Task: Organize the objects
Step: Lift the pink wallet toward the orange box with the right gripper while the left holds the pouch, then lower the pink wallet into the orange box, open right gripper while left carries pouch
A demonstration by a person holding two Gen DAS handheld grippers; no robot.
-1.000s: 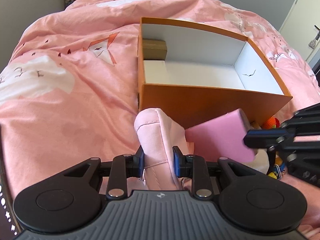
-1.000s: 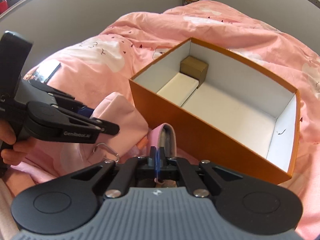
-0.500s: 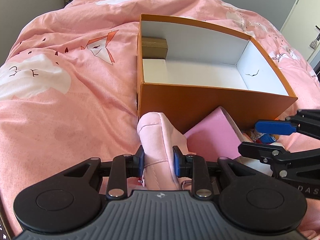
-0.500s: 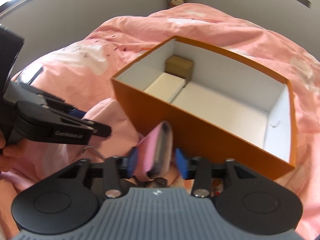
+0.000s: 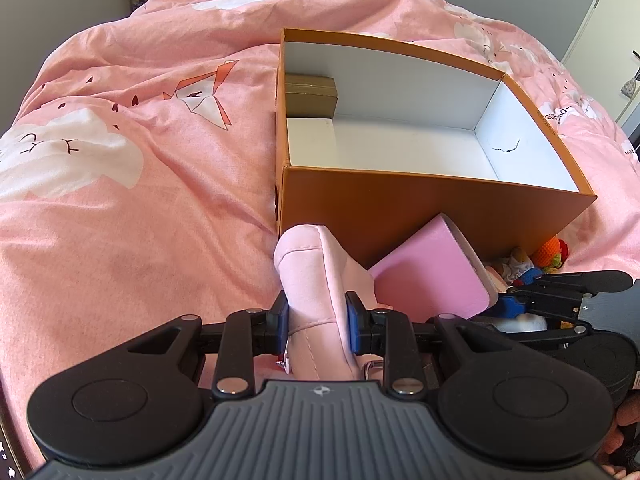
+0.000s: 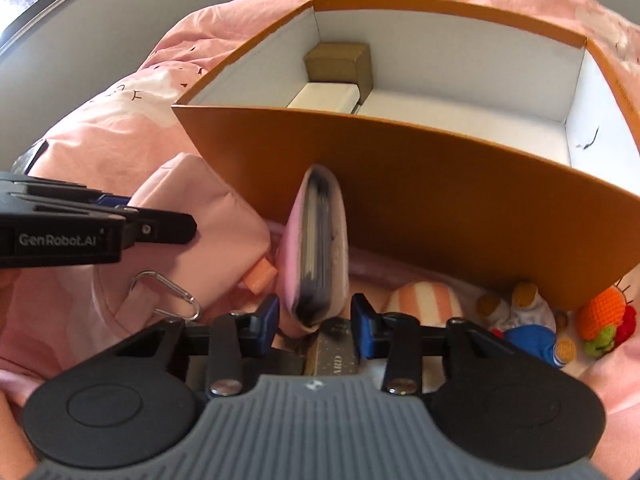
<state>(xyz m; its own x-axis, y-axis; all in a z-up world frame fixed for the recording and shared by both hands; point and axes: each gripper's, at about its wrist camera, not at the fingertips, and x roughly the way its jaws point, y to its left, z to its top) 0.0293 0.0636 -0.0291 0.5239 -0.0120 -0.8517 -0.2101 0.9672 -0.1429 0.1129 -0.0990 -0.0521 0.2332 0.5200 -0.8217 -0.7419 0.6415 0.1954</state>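
An open orange box [image 5: 400, 208] with a white inside lies on the pink bed. My left gripper [image 5: 316, 316] is shut on a pale pink fabric pouch [image 5: 316, 264] just before the box's front left corner. A pink-covered notebook [image 5: 428, 276] leans on edge against the box's front wall [image 6: 440, 184]. My right gripper [image 6: 315, 316] straddles the notebook's [image 6: 316, 240] near end. Its jaws are closing, with a thin gap still showing at each pad. The left gripper [image 6: 160, 216] and pouch [image 6: 192, 208] show at the left of the right wrist view.
Inside the box's far left corner sit a small brown box [image 5: 310, 94] and a white box [image 5: 312, 140]. Small toys lie by the box's front right corner: an orange crocheted one [image 6: 604, 316], a blue and white doll [image 6: 524, 320], a striped plush [image 6: 424, 300]. A carabiner [image 6: 168, 292] hangs from the pouch.
The right gripper, shut on the notebook a second ago, has opened, sunk and rolled. The notebook now stands against the box front. The left gripper keeps its hold on the pouch.
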